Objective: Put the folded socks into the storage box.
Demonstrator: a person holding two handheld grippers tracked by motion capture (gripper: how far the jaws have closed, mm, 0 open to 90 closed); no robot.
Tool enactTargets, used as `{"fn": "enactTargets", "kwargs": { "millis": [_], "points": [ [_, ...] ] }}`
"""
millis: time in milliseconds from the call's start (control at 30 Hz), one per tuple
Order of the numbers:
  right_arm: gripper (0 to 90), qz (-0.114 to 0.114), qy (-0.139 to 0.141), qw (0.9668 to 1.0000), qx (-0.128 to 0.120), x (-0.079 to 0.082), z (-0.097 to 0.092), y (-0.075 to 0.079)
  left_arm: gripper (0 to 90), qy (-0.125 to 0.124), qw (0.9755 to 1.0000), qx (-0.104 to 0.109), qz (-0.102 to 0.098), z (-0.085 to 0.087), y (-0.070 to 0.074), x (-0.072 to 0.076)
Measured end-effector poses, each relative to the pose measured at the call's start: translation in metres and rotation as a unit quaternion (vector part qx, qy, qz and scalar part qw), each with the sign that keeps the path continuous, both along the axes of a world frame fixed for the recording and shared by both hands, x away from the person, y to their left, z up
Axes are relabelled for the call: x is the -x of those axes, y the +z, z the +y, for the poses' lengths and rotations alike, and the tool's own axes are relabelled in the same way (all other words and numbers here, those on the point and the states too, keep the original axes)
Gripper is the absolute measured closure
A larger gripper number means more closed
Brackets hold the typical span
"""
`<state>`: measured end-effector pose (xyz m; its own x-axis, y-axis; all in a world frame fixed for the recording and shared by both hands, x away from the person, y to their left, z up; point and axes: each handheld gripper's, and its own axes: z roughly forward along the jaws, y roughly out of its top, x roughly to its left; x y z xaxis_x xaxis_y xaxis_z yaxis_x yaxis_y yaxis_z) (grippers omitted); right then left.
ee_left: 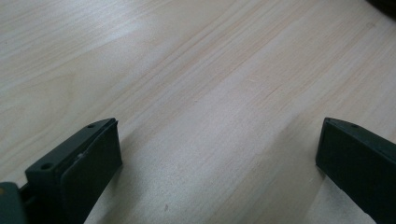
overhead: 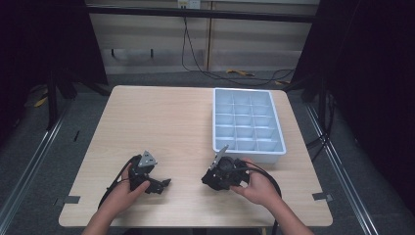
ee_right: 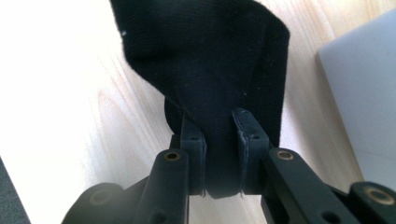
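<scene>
Your right gripper [ee_right: 219, 154] has its jaws clamped on a black cloth [ee_right: 210, 60]. In the right gripper view the fabric is pinched between the two pads and fans out beyond them, with folds running down into the grip. The pale wood of the desk [ee_right: 70, 93] lies under it, and a corner of the tray [ee_right: 364, 93] sits off to the right of that view.

In the high view your right gripper [overhead: 215, 177] rests low over the near part of the desk [overhead: 161, 122], held in your right hand [overhead: 254, 188], just in front of the tray's near edge. The cloth itself is hard to make out there against the dark gripper body.

The tray [overhead: 247, 93] is light blue-grey, divided into a grid of small compartments, and stands on the far right part of the desk.

Your left gripper [overhead: 164, 185] sits on the near left, well apart from the right one, held in your left hand [overhead: 122, 193]. In the left gripper view its jaws stand wide open, one at each lower corner, with bare wood [ee_left: 210, 93] between them and nothing in their grip.
</scene>
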<state>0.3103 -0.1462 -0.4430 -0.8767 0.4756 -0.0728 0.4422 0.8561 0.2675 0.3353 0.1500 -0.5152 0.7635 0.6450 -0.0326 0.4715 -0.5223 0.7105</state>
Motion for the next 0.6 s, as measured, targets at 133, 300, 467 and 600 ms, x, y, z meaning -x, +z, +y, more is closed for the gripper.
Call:
{"fn": "enactTargets", "kwargs": {
  "millis": [133,300,467,600],
  "points": [
    [77.7,0.008,-0.003,1.0,-0.004,-0.001,-0.002,0.006,0.0,-0.001,1.0,0.0,0.001,0.0,0.0,0.0],
    [77.8,0.013,-0.01,0.9997,-0.017,-0.002,-0.006,0.016,0.0,0.0,1.0,0.0,0.0,0.0,0.0,0.0],
    [77.8,0.015,-0.013,0.9995,-0.023,-0.003,-0.011,0.026,0.0,0.0,1.0,0.0,0.0,0.0,0.0,0.0],
    [77.7,0.019,-0.014,0.9993,-0.028,-0.005,-0.015,0.036,0.0,-0.001,1.0,-0.002,-0.001,0.0,0.0,0.0]
  ]
}}
